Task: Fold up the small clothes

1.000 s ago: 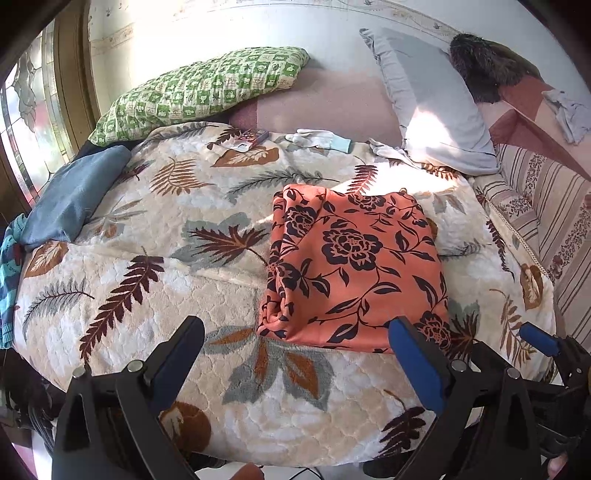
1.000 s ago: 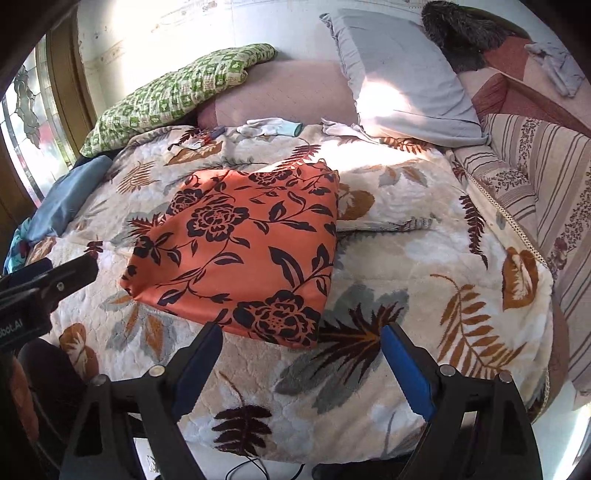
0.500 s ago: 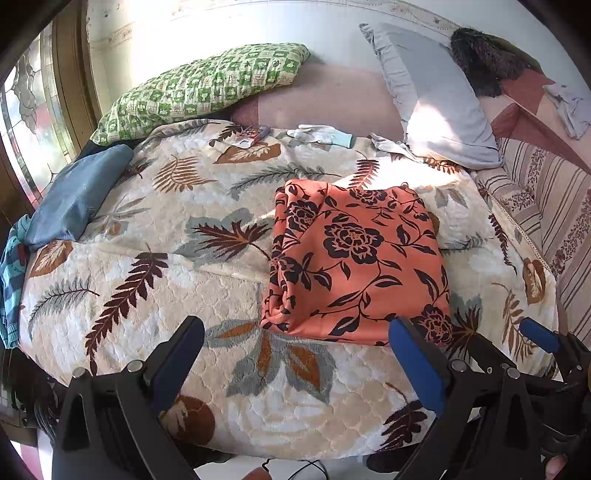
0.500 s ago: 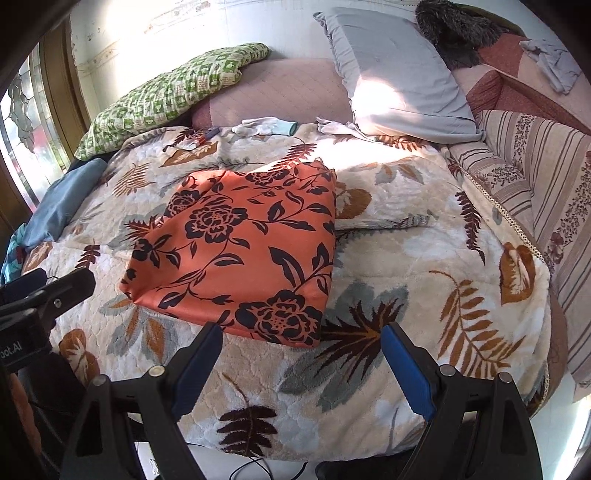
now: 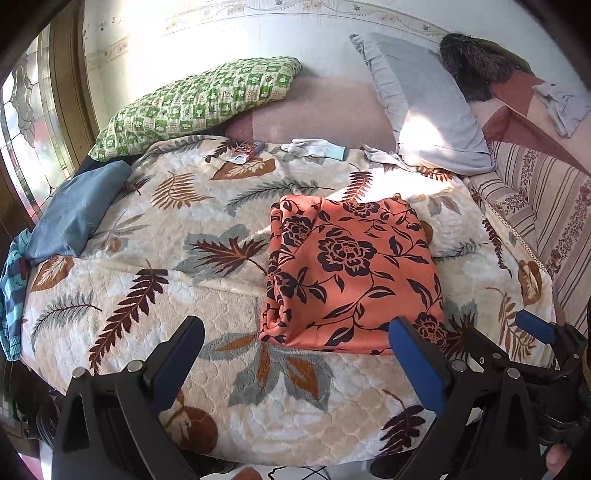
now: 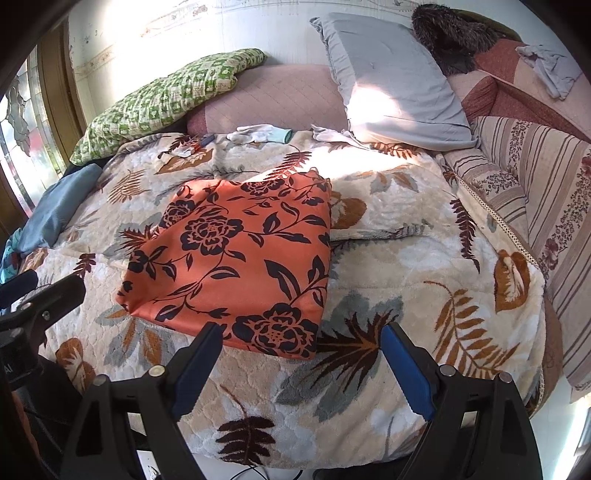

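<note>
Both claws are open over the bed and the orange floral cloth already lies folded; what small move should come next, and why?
Probably bring the right claw forward to the near edge of the orange floral cloth. It lies in a neat rectangle on the leaf-print blanket, and both the right claw and the left claw are open and empty, so another fold or moving it aside looks next.

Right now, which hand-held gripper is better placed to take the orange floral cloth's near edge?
Right hand-held gripper: open, its left finger overlaps the cloth's near edge. The left one, also open, sits nearer the cloth's left corner.

Bed's covered in a cream leaf-print blanket (image 5: 155,258), with a green checked pillow (image 5: 192,99) and a grey pillow (image 5: 424,110) against the white wall (image 5: 221,33). Patterned-glass window (image 5: 22,110) on the left, sun patch across the far end.
</note>
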### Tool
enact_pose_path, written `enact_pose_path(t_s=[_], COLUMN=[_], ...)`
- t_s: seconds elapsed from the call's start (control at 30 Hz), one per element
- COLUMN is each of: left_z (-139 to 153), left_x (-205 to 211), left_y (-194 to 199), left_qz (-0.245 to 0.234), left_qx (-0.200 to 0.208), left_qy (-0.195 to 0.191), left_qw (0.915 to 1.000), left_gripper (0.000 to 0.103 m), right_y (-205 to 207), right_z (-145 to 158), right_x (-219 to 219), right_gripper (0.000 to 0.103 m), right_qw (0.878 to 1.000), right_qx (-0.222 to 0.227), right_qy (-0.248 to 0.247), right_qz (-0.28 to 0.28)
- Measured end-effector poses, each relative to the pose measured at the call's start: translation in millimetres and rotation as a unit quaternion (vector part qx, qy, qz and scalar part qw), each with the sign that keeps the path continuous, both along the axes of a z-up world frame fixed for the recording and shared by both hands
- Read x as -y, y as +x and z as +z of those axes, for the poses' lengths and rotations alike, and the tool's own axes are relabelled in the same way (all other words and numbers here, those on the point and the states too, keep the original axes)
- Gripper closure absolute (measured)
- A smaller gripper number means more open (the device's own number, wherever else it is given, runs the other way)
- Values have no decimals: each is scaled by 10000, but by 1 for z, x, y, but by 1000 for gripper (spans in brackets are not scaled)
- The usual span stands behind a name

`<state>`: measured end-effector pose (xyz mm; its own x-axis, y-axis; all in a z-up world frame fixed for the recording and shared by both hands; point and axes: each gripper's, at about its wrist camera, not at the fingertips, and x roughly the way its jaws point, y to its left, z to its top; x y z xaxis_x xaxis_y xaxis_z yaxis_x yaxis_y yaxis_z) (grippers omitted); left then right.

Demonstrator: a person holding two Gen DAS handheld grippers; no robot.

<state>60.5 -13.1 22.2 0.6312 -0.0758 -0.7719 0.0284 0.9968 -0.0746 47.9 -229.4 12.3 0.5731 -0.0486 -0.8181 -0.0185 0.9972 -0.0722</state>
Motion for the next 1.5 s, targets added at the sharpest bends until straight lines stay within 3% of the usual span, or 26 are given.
enact_pose_path(t_s=[1.5], left_z=[-1], left_x=[-4], left_y=[7], left_qz=[25], left_qx=[0], left_qy=[-111], left_qw=[9999], left_gripper=[3], right_y=[4], right_z=[-8], right_x=[-7], right_gripper=[13], right_qw=[9998], right_qx=[-88], right_qy=[-38], right_qz=[173])
